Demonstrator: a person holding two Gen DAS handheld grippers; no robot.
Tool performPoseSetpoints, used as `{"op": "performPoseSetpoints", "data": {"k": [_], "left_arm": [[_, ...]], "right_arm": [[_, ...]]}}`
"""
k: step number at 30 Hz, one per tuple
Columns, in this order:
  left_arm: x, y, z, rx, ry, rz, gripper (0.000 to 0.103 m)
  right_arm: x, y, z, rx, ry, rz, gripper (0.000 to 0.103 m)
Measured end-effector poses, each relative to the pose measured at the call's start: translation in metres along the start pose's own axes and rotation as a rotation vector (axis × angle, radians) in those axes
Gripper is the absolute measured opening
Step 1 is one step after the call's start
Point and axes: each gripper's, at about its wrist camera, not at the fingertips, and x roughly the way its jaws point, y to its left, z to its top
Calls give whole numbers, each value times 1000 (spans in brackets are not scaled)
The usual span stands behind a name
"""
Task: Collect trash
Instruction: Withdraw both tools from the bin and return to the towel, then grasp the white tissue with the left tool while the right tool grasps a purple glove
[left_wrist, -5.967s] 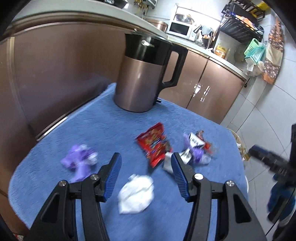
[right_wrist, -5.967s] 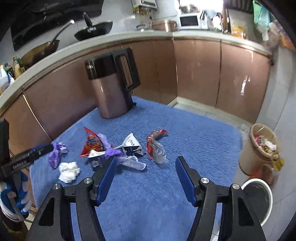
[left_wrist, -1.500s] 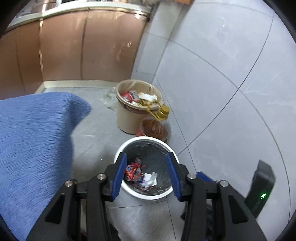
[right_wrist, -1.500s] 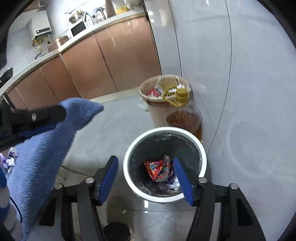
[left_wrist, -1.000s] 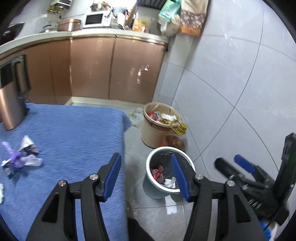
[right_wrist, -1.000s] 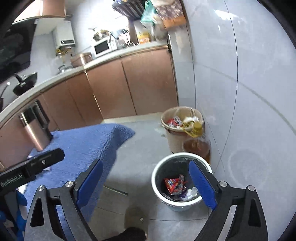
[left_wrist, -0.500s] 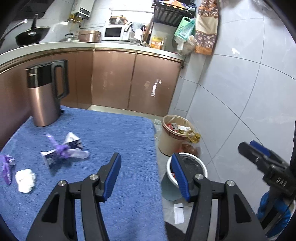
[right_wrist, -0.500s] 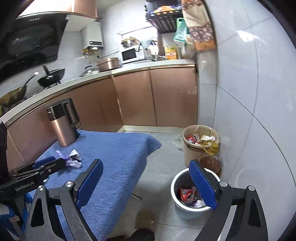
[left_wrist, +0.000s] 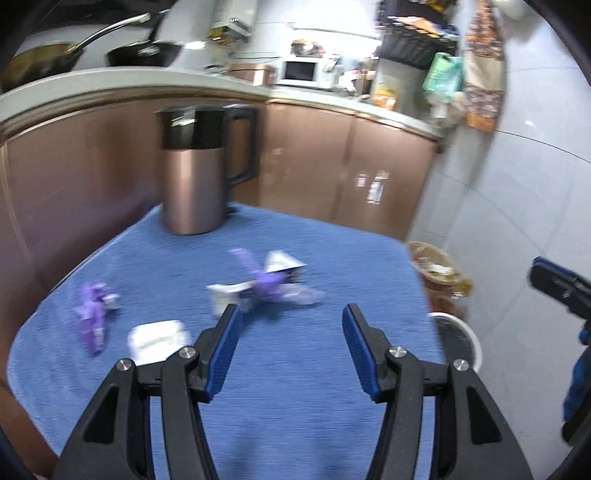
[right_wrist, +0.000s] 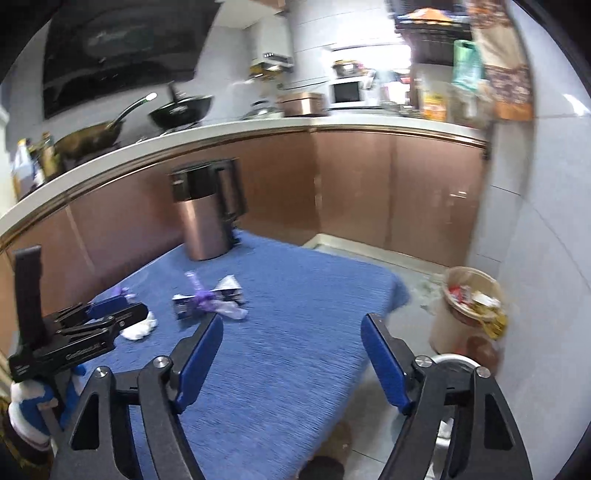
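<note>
Three bits of trash lie on the blue-covered worktop (left_wrist: 303, 387), all placed here against the copper kettle (left_wrist: 195, 181) at its far edge: a tangle of wrappers (left_wrist: 264, 284) in purple, white and clear film sits in front of the kettle toward the middle, a purple wrapper (left_wrist: 92, 317) lies well off to the kettle's left front, and a crumpled white tissue (left_wrist: 157, 338) sits just beside that wrapper, nearer the camera. The left claw (left_wrist: 291, 350) hangs over the worktop on the near side of the tangle, jaws partly apart and holding nothing. The right claw (right_wrist: 291, 356) is over the worktop's near right corner, its jaws closing with nothing between them. The white bin (right_wrist: 452, 360) stands on the floor far right of the kettle, off the worktop's edge, with a tan basket (right_wrist: 471, 306) of rubbish just behind it. The risks, as I judge them: the tangle is loose, so a pinch on one strand may leave the rest behind or shed pieces on the way to the bin; the flat film may slip from the pads; and a low sweep could snag the cloth.
</note>
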Motion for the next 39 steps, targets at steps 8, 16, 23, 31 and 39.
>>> {"op": "performPoseSetpoints", "data": {"k": [8, 16, 23, 31, 39], "left_arm": [[29, 90, -13, -72, 44, 146, 56], [68, 118, -20, -94, 110, 124, 56], [85, 114, -21, -65, 150, 94, 56], [103, 112, -25, -56, 181, 92, 56], [119, 108, -28, -32, 232, 59, 54]], "right_arm": [[87, 43, 11, -87, 105, 146, 61], [181, 80, 7, -169, 213, 227, 59], [226, 91, 3, -252, 244, 243, 59], [251, 97, -3, -289, 273, 278, 54], [264, 96, -12, -297, 296, 292, 42]]}}
